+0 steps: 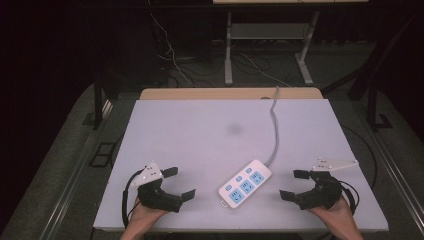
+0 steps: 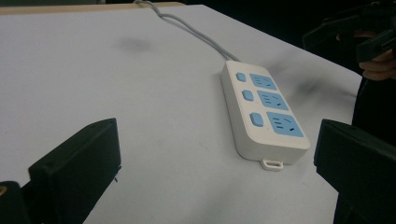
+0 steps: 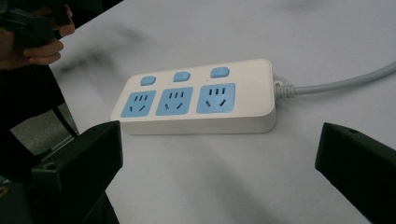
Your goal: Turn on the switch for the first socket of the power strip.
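The left hand-held gripper [image 1: 176,184] and the right hand-held gripper [image 1: 294,184] are resting low at the near edge of the tabletop [image 1: 200,135], each with its jaws spread wide and gripping nothing, both pointing inward. The person's hands are sitting largely hidden beneath the gripper bodies and are being cut off by the bottom edge of the high view. Between the two grippers, apart from both, a white power strip [image 1: 245,184] with three blue sockets and three blue switches is lying flat and slanted, its grey cord [image 1: 275,125] running away over the far edge.

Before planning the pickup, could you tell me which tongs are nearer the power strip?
Left, narrowly. The left tongs sit open just left of the power strip; the right tongs sit open slightly farther off to its right.
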Action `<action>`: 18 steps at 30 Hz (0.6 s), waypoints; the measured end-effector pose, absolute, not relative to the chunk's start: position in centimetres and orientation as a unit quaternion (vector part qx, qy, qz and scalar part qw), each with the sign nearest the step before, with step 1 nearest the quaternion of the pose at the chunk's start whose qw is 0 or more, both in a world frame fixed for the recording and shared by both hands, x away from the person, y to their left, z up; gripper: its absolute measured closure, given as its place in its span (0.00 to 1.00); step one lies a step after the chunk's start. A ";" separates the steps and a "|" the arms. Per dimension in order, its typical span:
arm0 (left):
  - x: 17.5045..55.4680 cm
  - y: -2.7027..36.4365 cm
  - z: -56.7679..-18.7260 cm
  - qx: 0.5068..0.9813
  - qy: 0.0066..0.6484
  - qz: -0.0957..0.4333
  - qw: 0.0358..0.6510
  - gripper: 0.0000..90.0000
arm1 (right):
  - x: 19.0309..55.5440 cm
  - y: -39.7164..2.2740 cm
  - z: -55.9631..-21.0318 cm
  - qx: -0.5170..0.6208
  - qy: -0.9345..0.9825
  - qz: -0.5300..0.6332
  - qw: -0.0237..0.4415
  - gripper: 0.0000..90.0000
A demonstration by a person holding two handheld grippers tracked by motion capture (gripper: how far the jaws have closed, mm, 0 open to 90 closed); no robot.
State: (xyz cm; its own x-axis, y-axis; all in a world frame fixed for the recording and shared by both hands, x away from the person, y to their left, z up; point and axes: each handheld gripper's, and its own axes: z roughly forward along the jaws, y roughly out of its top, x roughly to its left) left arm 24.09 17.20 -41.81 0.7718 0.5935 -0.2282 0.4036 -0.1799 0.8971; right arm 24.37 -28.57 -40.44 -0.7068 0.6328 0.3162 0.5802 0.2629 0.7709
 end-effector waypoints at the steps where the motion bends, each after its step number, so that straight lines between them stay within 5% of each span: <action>1: 24.1 17.2 -41.8 0.764 0.326 0.086 0.550 0.00 | 24.5 -28.5 -40.4 0.382 0.795 0.470 0.026 0.00; 18: 24.1 17.1 -41.9 0.765 0.326 0.083 0.549 0.00 | 26.1 -27.4 -39.1 0.360 0.816 0.453 0.011 0.00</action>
State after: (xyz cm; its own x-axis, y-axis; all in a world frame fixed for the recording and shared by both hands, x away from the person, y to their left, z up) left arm 24.07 17.13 -41.87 0.7738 0.5899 -0.2307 0.4075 -0.1848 0.8943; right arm 26.06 -27.39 -39.14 -0.7406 0.5974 0.3078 0.5772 0.3308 0.7466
